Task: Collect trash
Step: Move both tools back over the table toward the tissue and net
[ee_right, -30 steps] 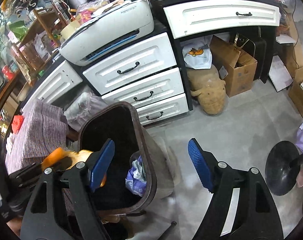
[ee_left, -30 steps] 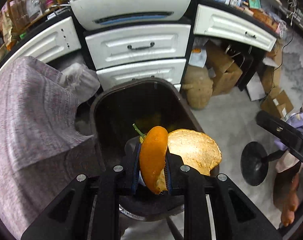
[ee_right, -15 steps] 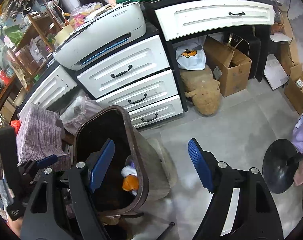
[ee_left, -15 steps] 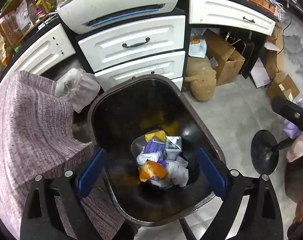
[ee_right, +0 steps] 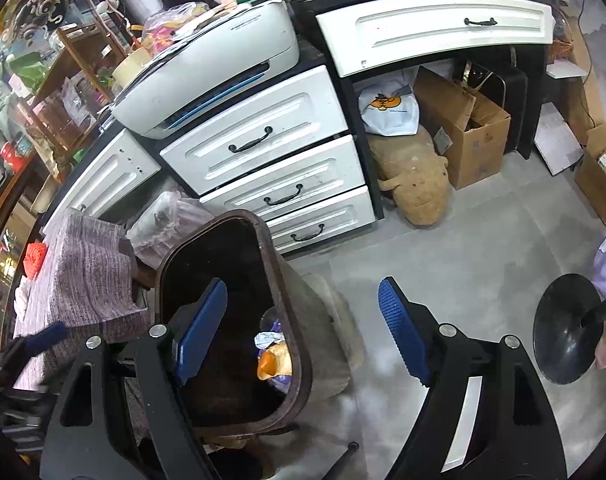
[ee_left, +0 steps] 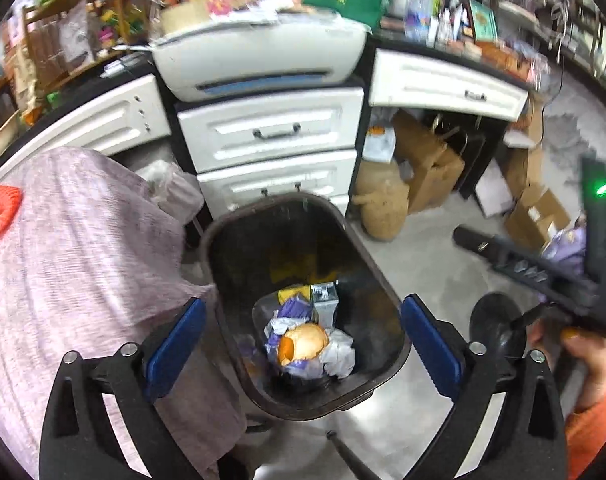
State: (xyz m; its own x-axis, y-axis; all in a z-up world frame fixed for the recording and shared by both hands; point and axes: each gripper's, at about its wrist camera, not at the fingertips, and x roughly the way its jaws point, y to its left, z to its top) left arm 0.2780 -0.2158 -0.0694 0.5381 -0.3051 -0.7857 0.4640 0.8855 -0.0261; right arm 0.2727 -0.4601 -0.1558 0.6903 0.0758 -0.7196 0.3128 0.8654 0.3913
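Note:
A dark brown trash bin (ee_left: 373, 268) stands on the floor in front of white drawers. At its bottom lie an orange fruit peel (ee_left: 303, 342), crumpled white and purple wrappers (ee_left: 339, 354) and a small carton. My left gripper (ee_left: 301, 320) hangs above the bin mouth, its jaws opening wide with nothing between them. In the right wrist view the bin (ee_right: 287, 300) is at lower left with the peel (ee_right: 273, 360) inside. My right gripper (ee_right: 303, 328) is open and empty, straddling the bin's right rim. A hand (ee_left: 591, 360) holds that right gripper.
A purple-grey cloth (ee_left: 83, 260) covers a surface left of the bin. White drawers (ee_right: 259, 148) and a printer (ee_right: 207, 68) stand behind it. A plush toy (ee_right: 415, 188) and cardboard boxes (ee_right: 471, 132) sit under the desk. A black stool base (ee_right: 567, 332) is at right.
My left gripper opened and let go of the orange peel, which fell into the bin. It then rose above the bin. The right gripper stayed put.

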